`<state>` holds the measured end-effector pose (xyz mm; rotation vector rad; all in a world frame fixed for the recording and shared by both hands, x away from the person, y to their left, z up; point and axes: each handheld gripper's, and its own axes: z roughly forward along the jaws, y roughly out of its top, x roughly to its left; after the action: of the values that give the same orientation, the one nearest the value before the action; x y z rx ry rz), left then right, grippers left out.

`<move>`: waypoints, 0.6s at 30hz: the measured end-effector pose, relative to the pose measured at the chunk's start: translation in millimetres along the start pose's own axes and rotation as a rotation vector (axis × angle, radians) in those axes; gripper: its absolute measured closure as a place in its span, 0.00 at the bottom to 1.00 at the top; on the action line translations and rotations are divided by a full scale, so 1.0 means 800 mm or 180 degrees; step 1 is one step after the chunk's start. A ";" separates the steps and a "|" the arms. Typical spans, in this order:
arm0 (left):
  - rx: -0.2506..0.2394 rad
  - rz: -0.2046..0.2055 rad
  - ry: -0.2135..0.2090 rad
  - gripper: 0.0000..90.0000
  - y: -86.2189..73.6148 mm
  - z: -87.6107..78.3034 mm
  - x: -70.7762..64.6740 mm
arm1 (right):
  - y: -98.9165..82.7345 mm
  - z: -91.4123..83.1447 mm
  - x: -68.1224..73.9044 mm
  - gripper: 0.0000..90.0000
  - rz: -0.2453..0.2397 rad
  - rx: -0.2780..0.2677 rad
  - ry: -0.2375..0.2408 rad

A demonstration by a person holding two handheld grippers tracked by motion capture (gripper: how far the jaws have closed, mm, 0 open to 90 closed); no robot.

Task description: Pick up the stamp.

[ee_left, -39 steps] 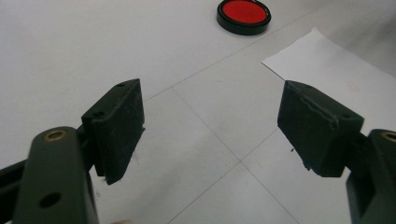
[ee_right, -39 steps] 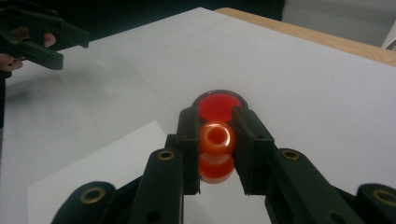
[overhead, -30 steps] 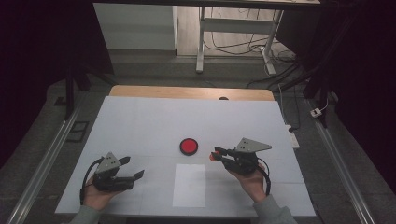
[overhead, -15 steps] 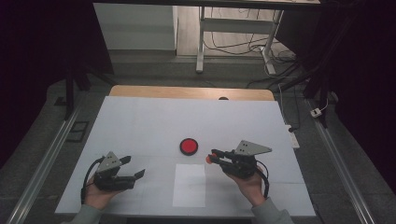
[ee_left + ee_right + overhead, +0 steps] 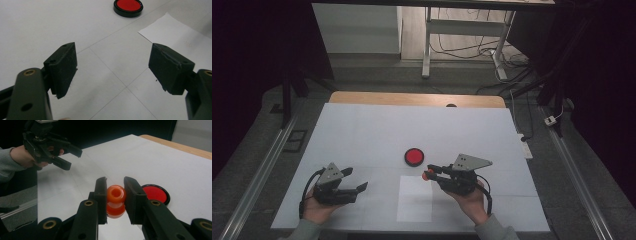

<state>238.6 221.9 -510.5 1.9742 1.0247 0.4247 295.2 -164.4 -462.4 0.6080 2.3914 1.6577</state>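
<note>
Right gripper view: right gripper (image 5: 115, 197) fingers clamp unlabelled orange spool (image 5: 115, 200); left gripper (image 5: 112, 70) fingers apart.

Your left hand (image 5: 314, 205) comes in from the bottom left corner, palm under the left gripper (image 5: 357, 181), which lies low and roughly level, pointing to the right across the table. Its jaws stand wide apart with nothing between them, and the left gripper view shows both black pads (image 5: 63, 65) clear. Your right hand (image 5: 469, 197) enters from the bottom right, a grey sleeve at the wrist, and holds the right gripper (image 5: 428, 172) pointing to the left, toward the middle of the table. Its jaws are drawn in close and clamp a small orange piece (image 5: 115, 200) between the pads. The two grippers face each other, well apart.
</note>
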 end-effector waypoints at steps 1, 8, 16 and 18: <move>0.0001 0.0000 0.0002 0.26 0.000 0.000 0.000 | 0.000 0.001 0.001 0.80 -0.0001 0.0001 0.0009; 0.0003 0.0006 0.0010 0.26 0.000 0.000 0.001 | 0.000 0.004 0.003 0.80 -0.0013 0.0019 0.0021; 0.0000 0.0005 0.0010 0.26 0.000 0.000 0.000 | -0.001 0.005 0.001 0.80 -0.0008 0.0027 0.0005; -0.0002 0.0009 0.0011 0.26 0.000 -0.001 0.000 | -0.002 0.005 0.001 0.80 -0.0005 0.0032 -0.0002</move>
<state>238.4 222.0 -510.0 1.9752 1.0239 0.4299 295.5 -161.2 -465.1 0.6081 2.4007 1.6458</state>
